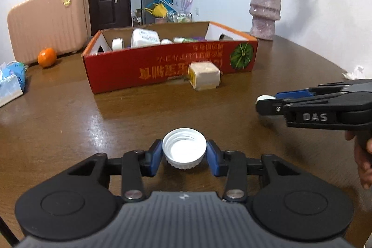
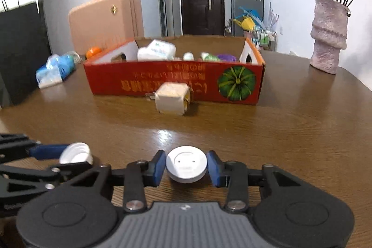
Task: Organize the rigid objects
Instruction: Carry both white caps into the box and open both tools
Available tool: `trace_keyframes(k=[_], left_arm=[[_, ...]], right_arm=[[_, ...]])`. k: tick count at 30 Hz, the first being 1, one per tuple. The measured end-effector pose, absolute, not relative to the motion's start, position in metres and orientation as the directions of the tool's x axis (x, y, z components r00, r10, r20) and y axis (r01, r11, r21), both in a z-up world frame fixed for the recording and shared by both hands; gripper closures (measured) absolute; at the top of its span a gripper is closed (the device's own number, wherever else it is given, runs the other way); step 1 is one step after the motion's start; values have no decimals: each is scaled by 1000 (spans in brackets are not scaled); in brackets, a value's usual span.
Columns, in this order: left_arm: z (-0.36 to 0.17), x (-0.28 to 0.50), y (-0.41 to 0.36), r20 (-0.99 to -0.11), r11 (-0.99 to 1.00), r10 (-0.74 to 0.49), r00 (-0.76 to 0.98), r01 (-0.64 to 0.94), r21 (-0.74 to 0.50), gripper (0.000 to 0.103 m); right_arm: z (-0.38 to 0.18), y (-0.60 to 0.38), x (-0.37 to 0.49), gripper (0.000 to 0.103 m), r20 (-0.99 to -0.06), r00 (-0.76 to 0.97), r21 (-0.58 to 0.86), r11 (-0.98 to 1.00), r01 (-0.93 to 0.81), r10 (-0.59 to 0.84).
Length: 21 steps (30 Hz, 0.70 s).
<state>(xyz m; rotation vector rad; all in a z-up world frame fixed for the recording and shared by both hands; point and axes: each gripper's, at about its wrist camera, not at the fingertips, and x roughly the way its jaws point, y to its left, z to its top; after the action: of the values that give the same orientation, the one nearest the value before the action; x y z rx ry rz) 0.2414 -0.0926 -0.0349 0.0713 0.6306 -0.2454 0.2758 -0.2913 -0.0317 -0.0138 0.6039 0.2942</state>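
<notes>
My left gripper (image 1: 184, 156) is shut on a white screw cap (image 1: 184, 150), open side up, just above the table; the cap also shows in the right wrist view (image 2: 75, 153). My right gripper (image 2: 186, 167) is shut on a white round lid (image 2: 186, 165), closed face up; from the left wrist view it (image 1: 264, 104) is at the right. A red cardboard box (image 1: 162, 66) (image 2: 174, 78) stands ahead and holds several white containers. A beige cube-shaped charger (image 1: 204, 76) (image 2: 172, 98) lies against the box's front wall.
A pink vase with dried roses (image 1: 265, 11) (image 2: 329, 36) stands at the back right. A peach suitcase (image 1: 48, 20), an orange (image 1: 47, 57) and a blue tissue pack (image 1: 10, 80) (image 2: 55, 70) are at the left. A black paper bag (image 2: 21, 50) stands far left.
</notes>
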Motion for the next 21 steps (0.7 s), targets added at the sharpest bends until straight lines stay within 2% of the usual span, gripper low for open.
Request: trace_keyframes(k=[4,7,10,16,19,20,21], left_arm=[[-9,267,-97,-559,963,-245,792,264,-50,63],[19,307,-107,-514,946,-308,801,315,-76,63],[35,368,-121,-534,936,-335,776,337,-98,63],[26,490,-144,-620,961,-258,741,262,-88,63],[13,523,-147,-642,964,-253,723,243,-106,62],[10,529,-147,-634,968,-241,735,231,-100,57],[9,531,-147,-624,967,-243,742,234,-98,49]], right_arm=[[-7,-303,283,65,-504,817,74,957,-281,279],[14,-304,307,65,-473,839,20,955,-295,269],[35,-305,348,65,-450,857,-31,954,-297,252],[32,-296,445,65,-524,826,-87,952,-292,206],[17,-291,481,65,-557,814,-126,951,-282,168],[13,-289,491,65,-566,810,-142,950,-279,153],[9,-287,497,65,-573,807,-158,948,-278,141]])
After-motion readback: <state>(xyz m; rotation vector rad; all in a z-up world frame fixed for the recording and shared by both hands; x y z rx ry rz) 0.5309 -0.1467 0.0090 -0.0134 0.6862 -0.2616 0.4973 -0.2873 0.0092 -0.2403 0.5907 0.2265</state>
